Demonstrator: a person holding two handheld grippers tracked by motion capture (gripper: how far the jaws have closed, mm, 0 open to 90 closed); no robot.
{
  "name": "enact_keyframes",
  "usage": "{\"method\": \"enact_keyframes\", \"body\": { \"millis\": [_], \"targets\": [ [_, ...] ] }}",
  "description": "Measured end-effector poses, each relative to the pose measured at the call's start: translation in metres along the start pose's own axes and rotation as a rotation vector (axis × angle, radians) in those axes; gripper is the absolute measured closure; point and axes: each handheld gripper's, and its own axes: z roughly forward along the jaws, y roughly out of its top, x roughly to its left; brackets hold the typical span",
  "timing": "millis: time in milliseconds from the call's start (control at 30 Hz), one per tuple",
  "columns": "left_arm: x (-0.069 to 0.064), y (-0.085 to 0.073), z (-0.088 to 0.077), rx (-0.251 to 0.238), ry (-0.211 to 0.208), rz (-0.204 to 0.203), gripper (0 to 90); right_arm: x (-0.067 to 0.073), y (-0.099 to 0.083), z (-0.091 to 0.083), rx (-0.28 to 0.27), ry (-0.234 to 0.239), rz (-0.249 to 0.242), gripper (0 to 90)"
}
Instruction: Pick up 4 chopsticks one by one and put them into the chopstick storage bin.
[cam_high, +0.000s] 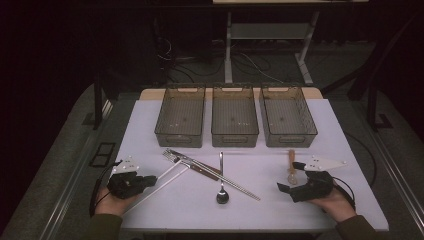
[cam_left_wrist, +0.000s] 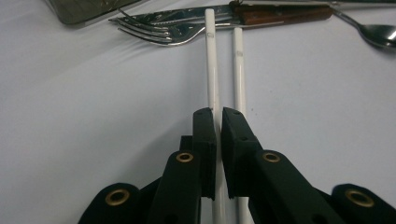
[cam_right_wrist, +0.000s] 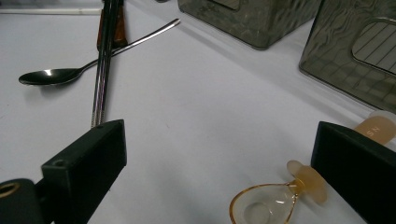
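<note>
My left gripper (cam_high: 150, 179) sits at the table's front left, shut on one of two white chopsticks (cam_high: 165, 177). In the left gripper view its jaws (cam_left_wrist: 218, 114) pinch the left stick (cam_left_wrist: 212, 70), while the second stick (cam_left_wrist: 239, 70) runs free beside the right jaw. My right gripper (cam_high: 290, 176) is at the front right, open. An amber plastic spoon (cam_high: 291, 167) lies flat between its jaws. In the right gripper view the spoon's clear bowl (cam_right_wrist: 261, 205) rests close to the right jaw of the gripper (cam_right_wrist: 219, 149).
Three translucent bins (cam_high: 178, 137) (cam_high: 234, 138) (cam_high: 287, 138) stand in a row at the back. Mid-table lie forks (cam_left_wrist: 154, 28), a brown-handled knife (cam_left_wrist: 280, 14), metal chopsticks (cam_right_wrist: 103, 60) and a metal spoon (cam_high: 222, 192). White cloth (cam_high: 310, 200) covers the table.
</note>
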Motion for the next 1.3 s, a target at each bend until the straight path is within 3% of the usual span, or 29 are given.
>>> {"method": "enact_keyframes", "body": {
  "millis": [233,367,867,1300],
  "targets": [
    [-0.004,0.011,0.0,0.012,0.004,-0.017,84.1,0.0,0.0,-0.001,-0.004,0.004,0.002,3.2],
    [-0.005,0.015,0.002,0.01,-0.003,-0.004,84.2,0.0,0.0,-0.002,-0.005,0.004,0.006,3.2],
    [-0.012,0.041,0.004,-0.038,-0.03,0.015,84.2,0.0,0.001,-0.003,-0.015,0.012,0.007,3.2],
    [-0.014,0.073,0.005,-0.085,-0.007,0.023,84.2,0.0,0.0,-0.005,-0.019,0.008,0.012,3.2]
  ]
}}
